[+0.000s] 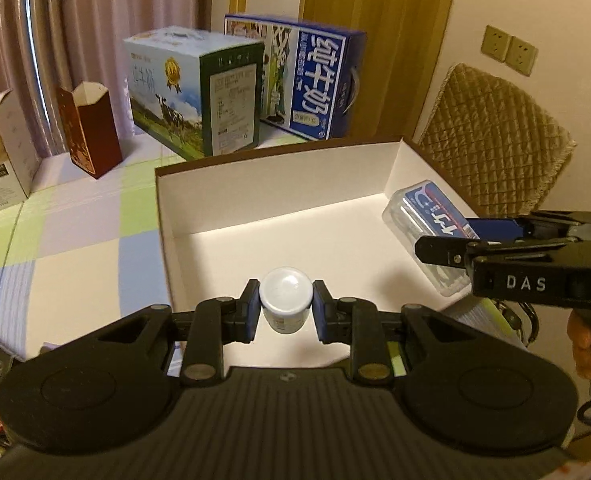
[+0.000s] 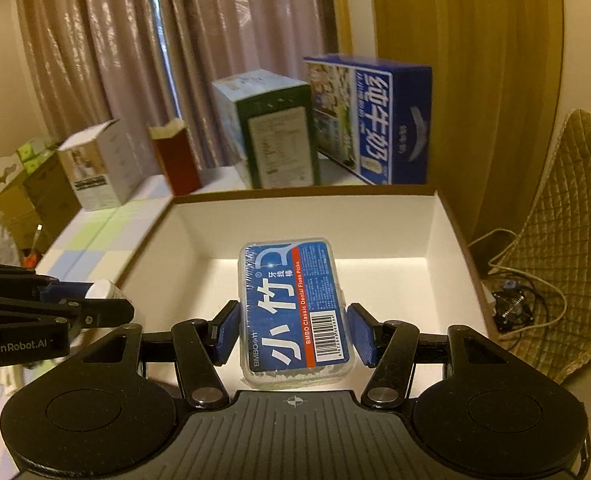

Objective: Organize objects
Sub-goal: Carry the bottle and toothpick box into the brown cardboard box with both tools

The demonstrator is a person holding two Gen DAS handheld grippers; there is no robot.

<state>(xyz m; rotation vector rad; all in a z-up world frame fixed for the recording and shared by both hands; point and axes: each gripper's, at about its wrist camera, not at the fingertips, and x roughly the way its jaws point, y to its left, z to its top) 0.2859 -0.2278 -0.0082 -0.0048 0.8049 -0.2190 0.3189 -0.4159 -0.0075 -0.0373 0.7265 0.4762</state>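
**Basically: both grippers loaded, both over the box – drop-off stage**

Left gripper (image 1: 285, 306) is clamped on a small white-capped bottle (image 1: 285, 300); blue pads touch the cap on both sides, bottle upright. It sits just past the near-left part of the open white box (image 1: 279, 172), low over the floor. Can't tell if the base is touching down yet.

Right gripper (image 2: 293, 330) has the clear floss-pick pack (image 2: 295, 308) betw its pads. Left pad looks pressed against the pack; right pad looks v close, poss a thin gap, so grip is prob light or mid-release. Pack lies flat, label up, long axis pointing into the box, over the right half of the floor. From the left cam it reads as slightly tilted near the right wall.

How to do it well, imo:
- Lower the bottle till the base sits on the floor, then let go. Narrow base, so it'll tip if dropped.
- Spread the jaws straight out, then lift vertically so a pad doesn't drag the cap.
- Pack: set it flat, parallel to the right wall, then back out along its long axis.
- The grippers are near each other at the box's front edge. Release one at a time to avoid a knock.
- Keep items well apart; plenty of bare floor.

Milk cartons (image 1: 199, 92) and the red carton (image 1: 91, 128) behind the box aren't in play.
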